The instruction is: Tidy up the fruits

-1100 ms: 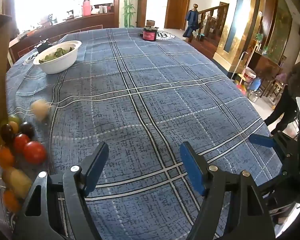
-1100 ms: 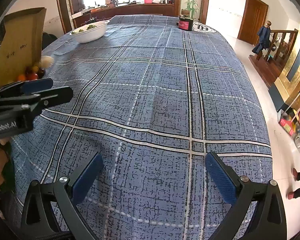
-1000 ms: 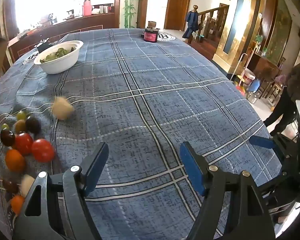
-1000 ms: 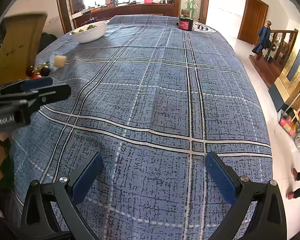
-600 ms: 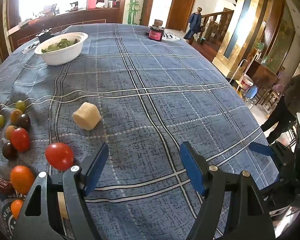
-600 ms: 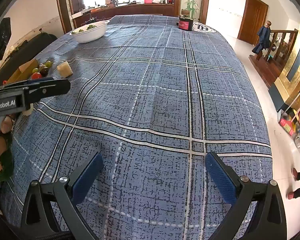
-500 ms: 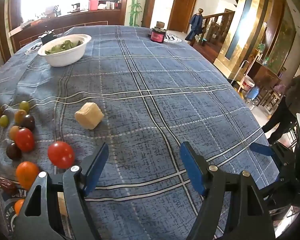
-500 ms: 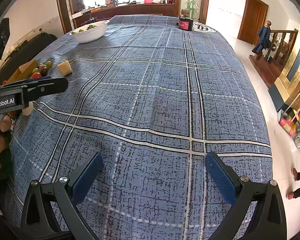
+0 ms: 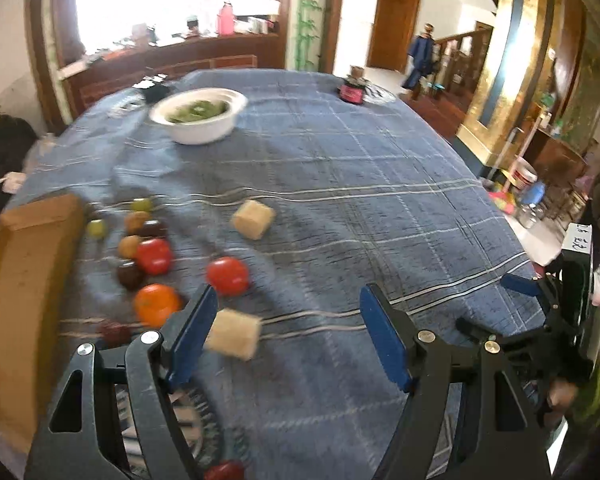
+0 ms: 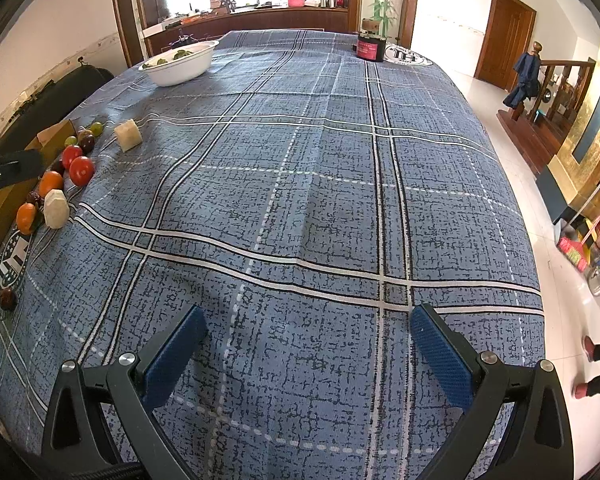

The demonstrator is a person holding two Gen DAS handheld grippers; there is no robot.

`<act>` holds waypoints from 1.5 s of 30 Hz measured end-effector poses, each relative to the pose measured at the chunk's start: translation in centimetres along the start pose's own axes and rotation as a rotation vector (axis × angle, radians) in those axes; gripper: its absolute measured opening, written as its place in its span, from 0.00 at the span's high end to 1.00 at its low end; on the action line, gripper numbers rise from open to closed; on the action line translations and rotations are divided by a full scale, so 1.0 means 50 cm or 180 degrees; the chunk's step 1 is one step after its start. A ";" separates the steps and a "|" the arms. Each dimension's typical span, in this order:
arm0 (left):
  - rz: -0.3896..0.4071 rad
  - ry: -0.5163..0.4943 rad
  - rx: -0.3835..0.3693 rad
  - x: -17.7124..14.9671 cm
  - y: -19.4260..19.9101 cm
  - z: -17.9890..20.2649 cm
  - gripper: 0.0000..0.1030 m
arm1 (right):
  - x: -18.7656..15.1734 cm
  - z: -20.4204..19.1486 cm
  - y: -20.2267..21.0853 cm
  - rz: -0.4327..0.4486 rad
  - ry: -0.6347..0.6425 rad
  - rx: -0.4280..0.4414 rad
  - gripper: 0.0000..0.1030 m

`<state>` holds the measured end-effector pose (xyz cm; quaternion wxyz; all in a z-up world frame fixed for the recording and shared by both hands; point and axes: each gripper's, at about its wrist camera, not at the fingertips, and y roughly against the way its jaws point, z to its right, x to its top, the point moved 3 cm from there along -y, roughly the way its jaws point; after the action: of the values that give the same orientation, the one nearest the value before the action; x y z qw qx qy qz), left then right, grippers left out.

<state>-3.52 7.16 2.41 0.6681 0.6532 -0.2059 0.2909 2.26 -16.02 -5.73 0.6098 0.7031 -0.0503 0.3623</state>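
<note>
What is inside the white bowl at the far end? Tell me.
The white bowl holds green pieces, leafy or cut, heaped above the rim. Anything beneath them is hidden.

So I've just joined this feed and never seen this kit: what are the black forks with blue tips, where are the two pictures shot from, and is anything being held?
They are hand-held two-finger grippers, each carrying a camera looking along its fingers. One picture is from the left gripper, the other from the right gripper. Both are open and hold nothing. On the blue checked tablecloth lie scattered small fruits, two pale blocks, a cardboard box, a white bowl of greens and a dark jar.
</note>
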 end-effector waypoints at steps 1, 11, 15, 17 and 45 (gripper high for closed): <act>-0.0010 0.0019 0.0032 -0.003 0.006 -0.006 0.29 | 0.000 0.000 -0.001 0.0000 0.0002 -0.0003 0.00; -0.0093 0.0099 0.0207 -0.049 0.036 -0.040 0.29 | 0.004 -0.004 0.073 0.0178 -0.0700 0.0569 0.00; -0.0112 0.0064 0.0206 -0.064 0.047 -0.041 0.29 | 0.021 -0.003 0.104 0.0407 -0.1545 0.1549 0.00; -0.0122 0.0065 0.0203 -0.073 0.054 -0.043 0.29 | 0.036 -0.020 0.115 0.0499 -0.1676 0.1764 0.00; -0.0081 0.0291 0.0614 -0.112 0.123 -0.185 0.29 | 0.186 -0.198 0.165 -0.0109 -0.0299 0.0928 0.00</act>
<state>-12.73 15.55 2.81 0.6144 0.7031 -0.1379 0.3304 0.40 -5.79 6.28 0.5043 0.8011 -0.0136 0.3221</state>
